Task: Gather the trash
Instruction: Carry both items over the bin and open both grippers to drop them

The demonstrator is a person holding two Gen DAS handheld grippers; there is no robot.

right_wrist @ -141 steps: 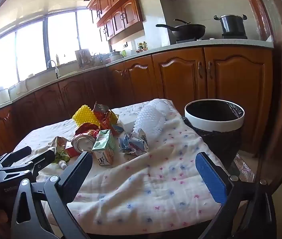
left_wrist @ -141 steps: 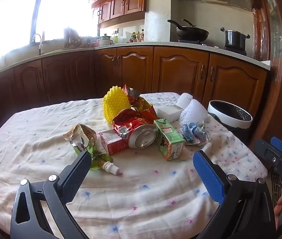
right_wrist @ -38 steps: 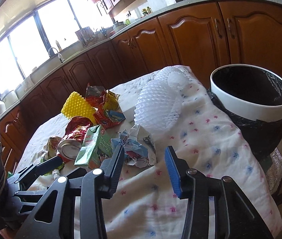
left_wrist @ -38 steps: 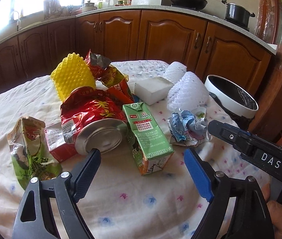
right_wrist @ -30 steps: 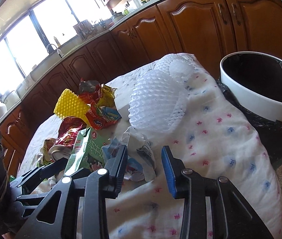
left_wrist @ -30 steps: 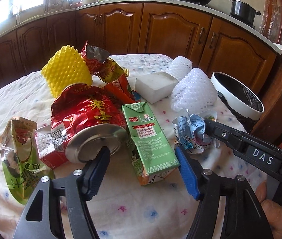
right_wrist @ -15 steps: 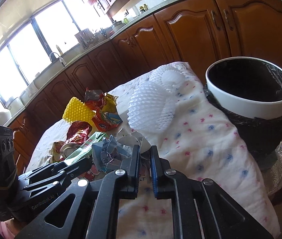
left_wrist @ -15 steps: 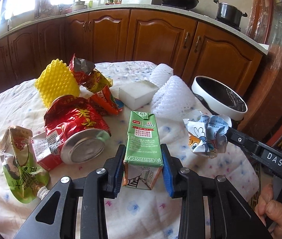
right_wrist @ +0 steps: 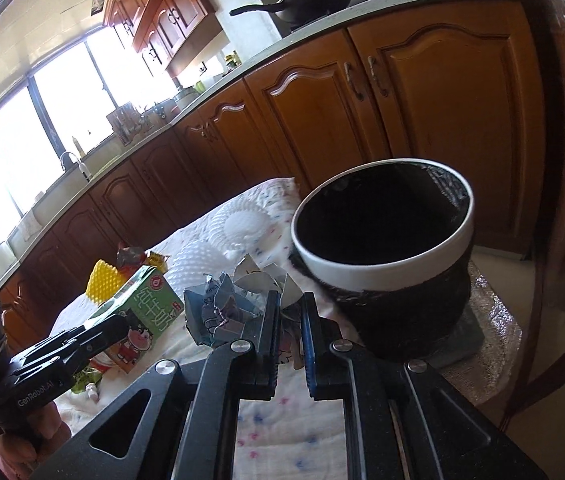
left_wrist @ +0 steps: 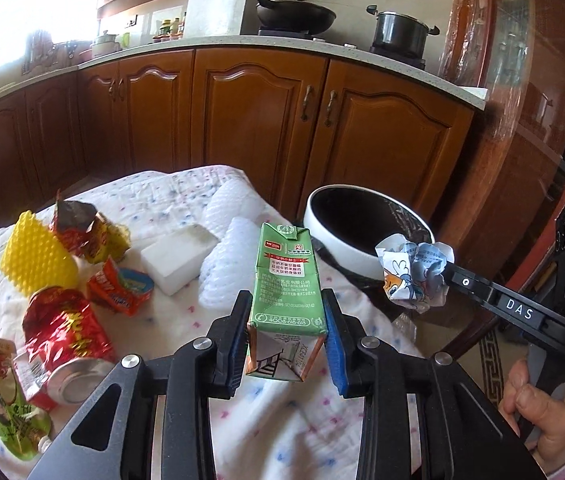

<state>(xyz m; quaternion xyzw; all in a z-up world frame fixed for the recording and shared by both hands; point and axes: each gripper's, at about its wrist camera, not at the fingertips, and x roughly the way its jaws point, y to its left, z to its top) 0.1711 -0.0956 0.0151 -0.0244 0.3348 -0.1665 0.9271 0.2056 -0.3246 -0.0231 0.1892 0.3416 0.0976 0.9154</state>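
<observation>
Grippers work in parallel: left gripper (left_wrist: 286, 330) clamps the green carton (left_wrist: 287, 280), right gripper (right_wrist: 291, 320) pinches crumpled paper (right_wrist: 238, 300), both lifted toward the bin (right_wrist: 386, 268) for dropping.

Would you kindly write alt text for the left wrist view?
The left gripper clamps a green milk carton above a cloth-covered table strewn with wrappers. To the right, the right gripper holds crumpled paper near a white-rimmed bin.

Table w/ floral cloth (left_wrist: 170, 196): wrappers (left_wrist: 118, 286), can (left_wrist: 70, 376), foam block (left_wrist: 178, 258).
</observation>
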